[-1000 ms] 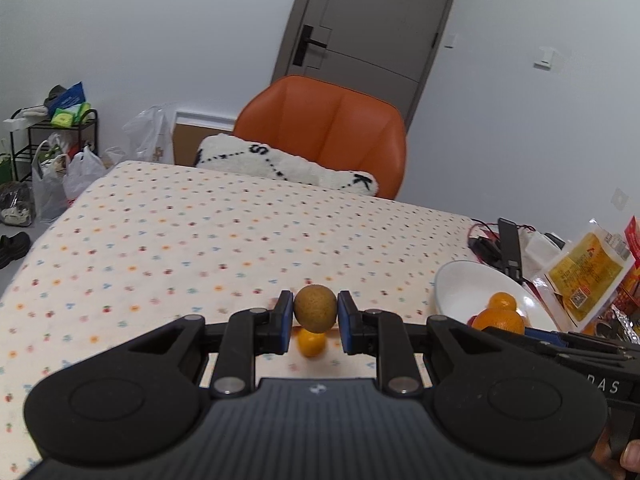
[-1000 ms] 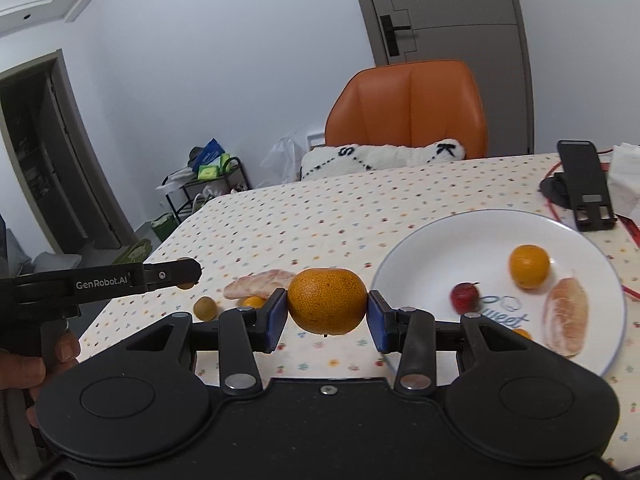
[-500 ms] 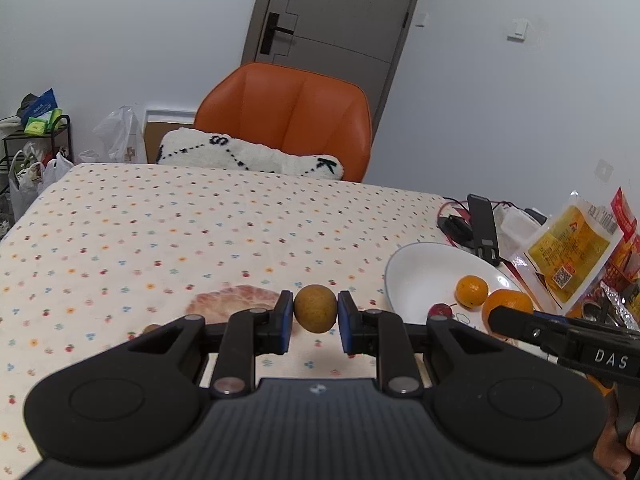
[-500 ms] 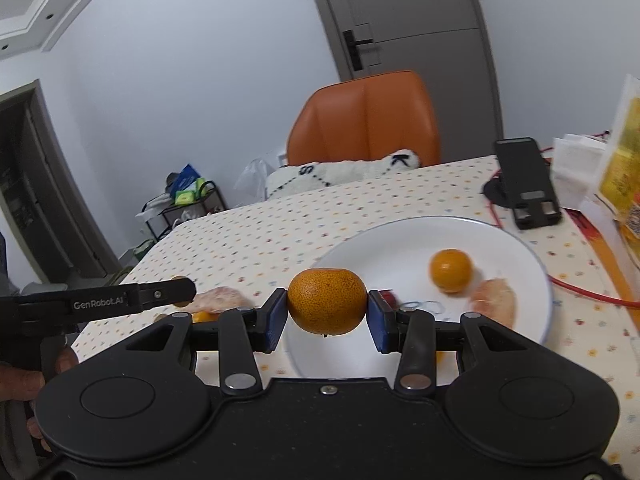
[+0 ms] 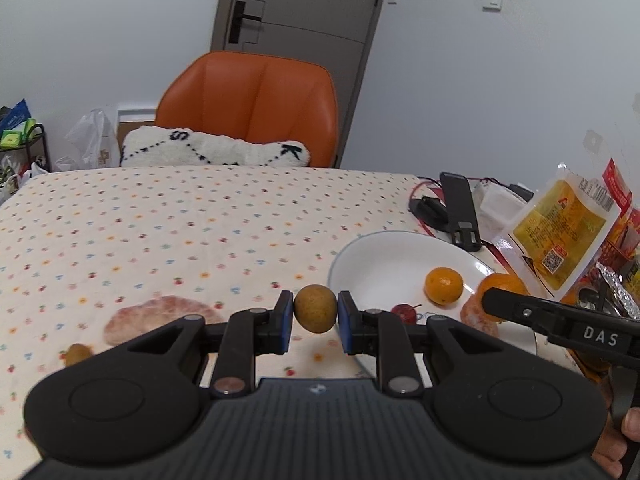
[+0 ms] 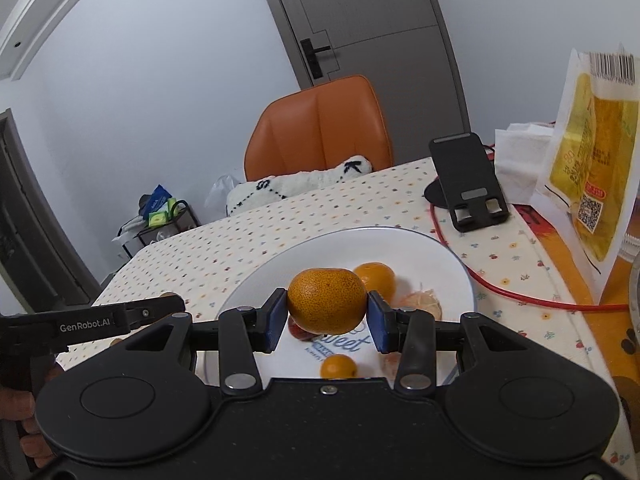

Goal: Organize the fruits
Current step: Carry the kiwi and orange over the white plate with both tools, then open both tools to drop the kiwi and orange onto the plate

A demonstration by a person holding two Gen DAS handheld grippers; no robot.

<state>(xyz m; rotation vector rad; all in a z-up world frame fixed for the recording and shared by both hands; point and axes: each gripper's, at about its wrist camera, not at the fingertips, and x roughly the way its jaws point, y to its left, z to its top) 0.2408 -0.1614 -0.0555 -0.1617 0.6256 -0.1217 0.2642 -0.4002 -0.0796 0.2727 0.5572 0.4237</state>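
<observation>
my left gripper [image 5: 315, 314] pinches the small brown fruit [image 5: 315, 309] between its blue pads, and my right gripper [image 6: 327, 312] pinches the big mandarin [image 6: 327, 299] in the same way; both grips are the same as half a second ago; what differs is the place: the white plate [image 6: 280, 268] is now closer and more under my right gripper than before, so the mandarin hangs over the plate's near part; in the left view the plate [image 5: 376, 256] has come nearer too, and the brown fruit is just left of its rim, above the dotted tablecloth [image 5: 160, 224].

the left view shows things that the right one does not: a pink peeled segment [image 5: 160, 314] lies on the cloth to the left, and one more small brown fruit [image 5: 78, 353] lies near it, partly behind my gripper's body; it shows also the tip of my right gripper with the mandarin over the plate's right side.

the right view shows inside the plate better: a smaller mandarin [image 6: 376, 276], a peeled fruit [image 6: 424, 304], a red fruit [image 6: 298, 330] half hidden behind the held mandarin, and a tiny orange fruit [image 6: 338, 366] at the near edge; a black phone stand [image 6: 468, 184] stands behind the plate, with a red cable [image 6: 520, 294] beside it.
</observation>
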